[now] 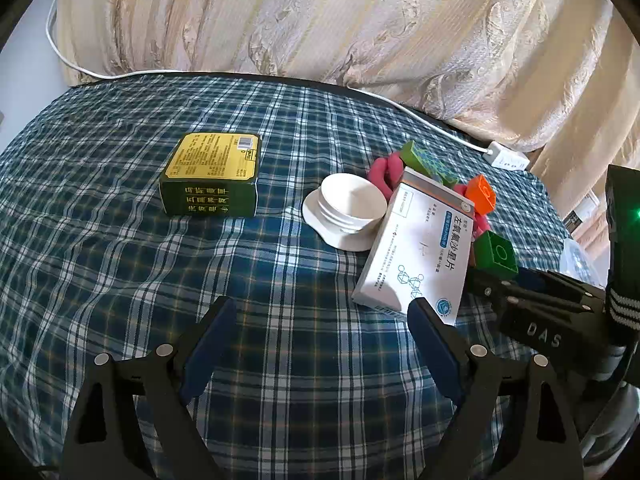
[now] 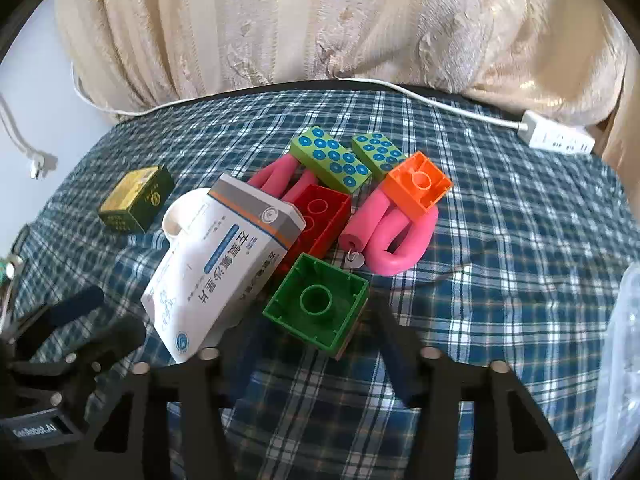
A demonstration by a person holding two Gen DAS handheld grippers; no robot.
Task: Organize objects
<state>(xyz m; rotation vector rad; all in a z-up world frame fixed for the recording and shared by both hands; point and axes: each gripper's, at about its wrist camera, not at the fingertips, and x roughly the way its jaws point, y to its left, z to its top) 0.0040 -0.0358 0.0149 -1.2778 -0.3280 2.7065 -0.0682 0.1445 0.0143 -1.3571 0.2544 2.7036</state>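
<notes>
Looking down from the left gripper [image 1: 322, 322], its two blue fingers are spread wide with only checked cloth [image 1: 120, 240] between them. The landmark here is the white box [image 1: 416, 252]. It leans up on a pile of toys, so its near corner sticks out right beside the gripper's right finger. That makes it an easy thing to grab next, I think. A white cup [image 1: 346, 210] touches the box's far left side. A green box [image 1: 212, 174] sits well apart to the left, maybe already sorted.

From the right gripper [image 2: 304, 340], the white box [image 2: 224, 260] lies to the left. A green block [image 2: 316, 304] sits upside down just right of the box, and the fingers are closed on it, one at each side. Behind the box are a red block [image 2: 320, 216], a pink foam loop [image 2: 392, 236], an orange block [image 2: 418, 184] and two spotted blocks [image 2: 332, 160], all jumbled together and waiting to be sorted.
</notes>
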